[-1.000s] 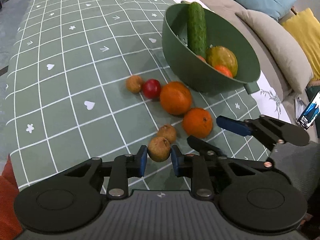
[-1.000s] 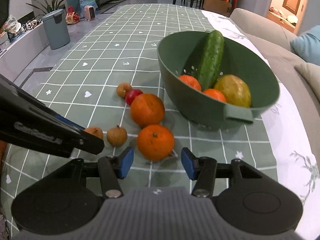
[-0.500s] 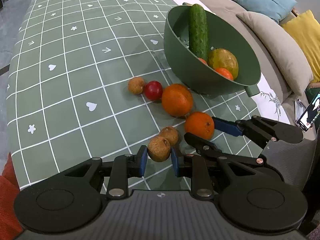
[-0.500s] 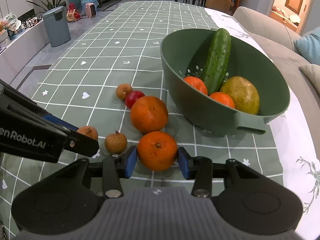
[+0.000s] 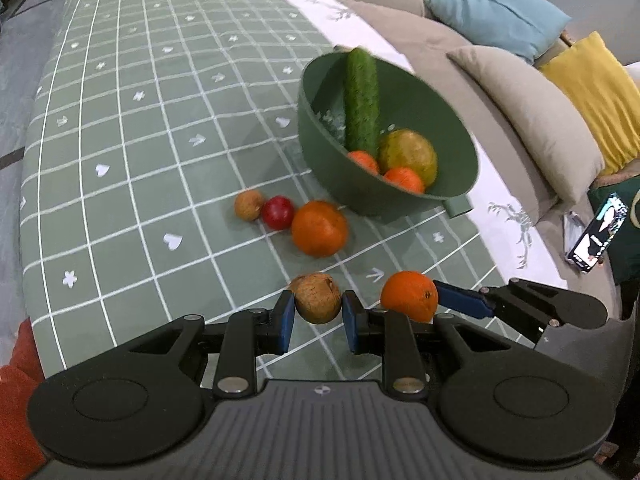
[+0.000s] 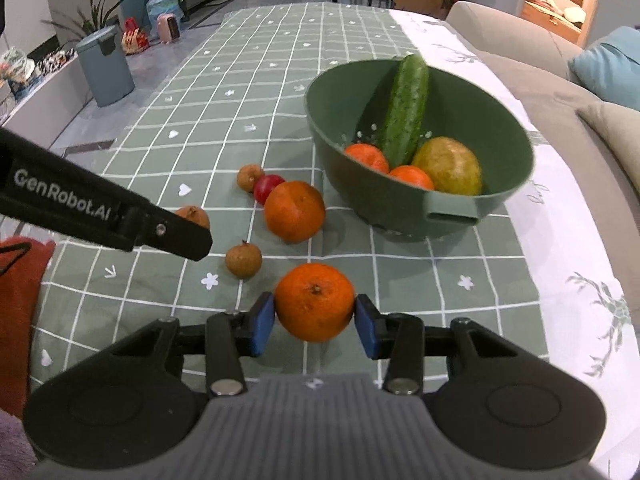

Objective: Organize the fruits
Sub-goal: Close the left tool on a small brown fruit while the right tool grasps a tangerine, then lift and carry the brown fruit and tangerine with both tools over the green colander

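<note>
My left gripper [image 5: 316,314] is shut on a small brown fruit [image 5: 316,302] and holds it just above the green checked cloth. My right gripper [image 6: 315,318] is shut on a small orange [image 6: 315,302], also lifted a little off the cloth. A second brown fruit [image 6: 243,259] lies on the cloth between the two grippers. Further off, a large orange [image 6: 295,211], a red fruit [image 6: 267,188] and another brown fruit [image 6: 250,177] lie in a row. The green bowl [image 6: 400,216] holds a cucumber [image 6: 404,110], a yellow-green mango [image 6: 448,166] and two small oranges.
The bowl stands near the cloth's right edge, beside a beige sofa with blue and yellow cushions [image 5: 496,12]. A phone [image 5: 596,236] lies at the right. An orange-red cloth [image 6: 16,312] sits at the near left corner. A grey bin [image 6: 106,66] stands on the floor.
The right gripper's jaws closed on the small orange and lifted it. The left gripper rose with the brown fruit, leaving the second brown fruit on the cloth.
</note>
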`<state>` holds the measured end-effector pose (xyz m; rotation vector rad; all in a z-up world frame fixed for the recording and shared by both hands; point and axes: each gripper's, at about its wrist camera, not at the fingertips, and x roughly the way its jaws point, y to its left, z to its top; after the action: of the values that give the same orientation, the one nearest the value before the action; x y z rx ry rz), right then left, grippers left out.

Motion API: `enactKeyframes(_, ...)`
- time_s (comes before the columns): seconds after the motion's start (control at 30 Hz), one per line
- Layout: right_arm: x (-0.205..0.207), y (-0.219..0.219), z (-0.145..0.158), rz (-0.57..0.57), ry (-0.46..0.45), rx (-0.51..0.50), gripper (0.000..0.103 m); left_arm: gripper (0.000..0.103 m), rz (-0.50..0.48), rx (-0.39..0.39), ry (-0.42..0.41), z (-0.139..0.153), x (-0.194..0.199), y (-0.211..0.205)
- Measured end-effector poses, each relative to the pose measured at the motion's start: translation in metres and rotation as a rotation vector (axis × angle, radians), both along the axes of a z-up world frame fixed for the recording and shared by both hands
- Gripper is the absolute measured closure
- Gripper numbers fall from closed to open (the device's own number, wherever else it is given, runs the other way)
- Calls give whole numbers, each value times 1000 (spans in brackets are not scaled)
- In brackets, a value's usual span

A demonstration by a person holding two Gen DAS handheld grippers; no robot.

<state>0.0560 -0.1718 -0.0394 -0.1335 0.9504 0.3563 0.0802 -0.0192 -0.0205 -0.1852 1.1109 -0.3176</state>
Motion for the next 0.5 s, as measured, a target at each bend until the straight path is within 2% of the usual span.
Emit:
enactKeyframes(0.17,-5,-11,18,-28,-27,19,63,75,-27,2,-47,18,2,-12)
enactKeyframes(0.33,-4,-20,35,-44,-60,36,63,75,-41,-20,-60,32,14,-21)
enactKeyframes(0.5,3,-26,52,-43,-101,34,63,75,-71,0,-91,45,30,-32)
